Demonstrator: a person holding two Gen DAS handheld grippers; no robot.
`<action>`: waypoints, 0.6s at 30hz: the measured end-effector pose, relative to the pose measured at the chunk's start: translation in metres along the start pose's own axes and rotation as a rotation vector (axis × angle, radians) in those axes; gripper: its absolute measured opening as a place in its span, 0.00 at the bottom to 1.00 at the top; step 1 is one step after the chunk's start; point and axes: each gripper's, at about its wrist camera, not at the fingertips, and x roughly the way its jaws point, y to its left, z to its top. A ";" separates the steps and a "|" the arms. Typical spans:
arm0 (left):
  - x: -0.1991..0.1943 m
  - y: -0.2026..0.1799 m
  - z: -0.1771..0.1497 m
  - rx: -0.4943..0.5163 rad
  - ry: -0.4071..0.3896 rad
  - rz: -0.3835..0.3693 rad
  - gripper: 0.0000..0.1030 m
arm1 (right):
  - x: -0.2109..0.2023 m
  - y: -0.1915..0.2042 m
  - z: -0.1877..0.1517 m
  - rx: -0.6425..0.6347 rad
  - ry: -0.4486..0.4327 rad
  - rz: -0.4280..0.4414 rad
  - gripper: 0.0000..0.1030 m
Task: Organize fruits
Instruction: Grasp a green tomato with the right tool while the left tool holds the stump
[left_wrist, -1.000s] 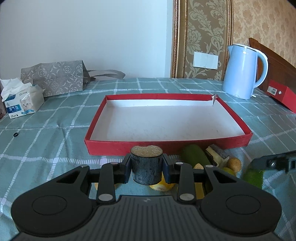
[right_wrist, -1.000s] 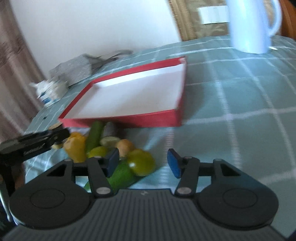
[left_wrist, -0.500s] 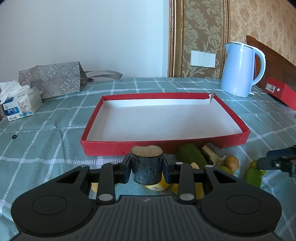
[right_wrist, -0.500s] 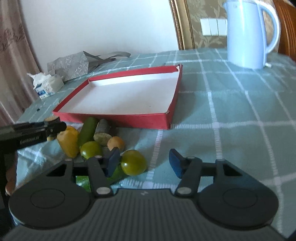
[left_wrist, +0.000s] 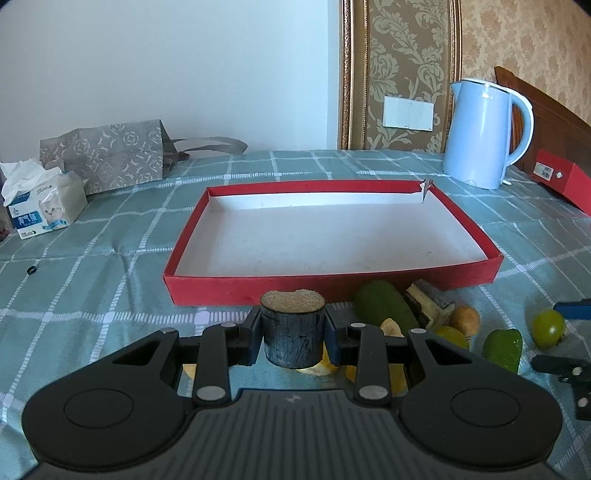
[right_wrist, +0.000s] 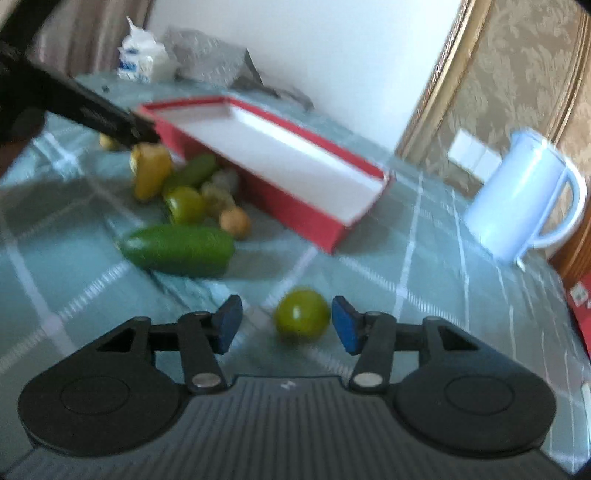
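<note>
My left gripper (left_wrist: 293, 334) is shut on a short dark cylinder with a tan cut top (left_wrist: 293, 326), held just in front of the red tray (left_wrist: 332, 286). The tray's white inside is bare. Right of it lies a pile: a long green fruit (left_wrist: 384, 308), a small brown fruit (left_wrist: 464, 319) and yellow pieces. In the tilted right wrist view, my right gripper (right_wrist: 286, 323) has its jaws opening around a round green fruit (right_wrist: 302, 315) on the cloth. The pads do not press on it. A big green fruit (right_wrist: 179, 251) and a yellow pepper (right_wrist: 151, 171) lie further left.
A light blue kettle (left_wrist: 480, 133) stands behind the tray's right corner, with a red box (left_wrist: 561, 181) beside it. A tissue pack (left_wrist: 40, 206) and a grey paper bag (left_wrist: 107, 158) sit at the back left. Checked green cloth covers the table.
The right gripper has rolled and shifted sideways; the round green fruit, earlier beside its left finger, now lies between both fingers, apart from the pile. The left gripper has kept still.
</note>
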 end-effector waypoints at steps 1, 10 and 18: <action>-0.001 0.000 0.000 0.002 -0.002 0.000 0.32 | 0.000 -0.005 -0.003 0.045 -0.007 0.003 0.54; 0.003 -0.004 0.000 0.000 0.008 -0.015 0.32 | 0.016 -0.027 -0.008 0.214 -0.023 0.054 0.49; 0.000 -0.003 -0.001 0.005 -0.009 -0.026 0.32 | 0.014 -0.033 -0.007 0.294 -0.033 0.076 0.30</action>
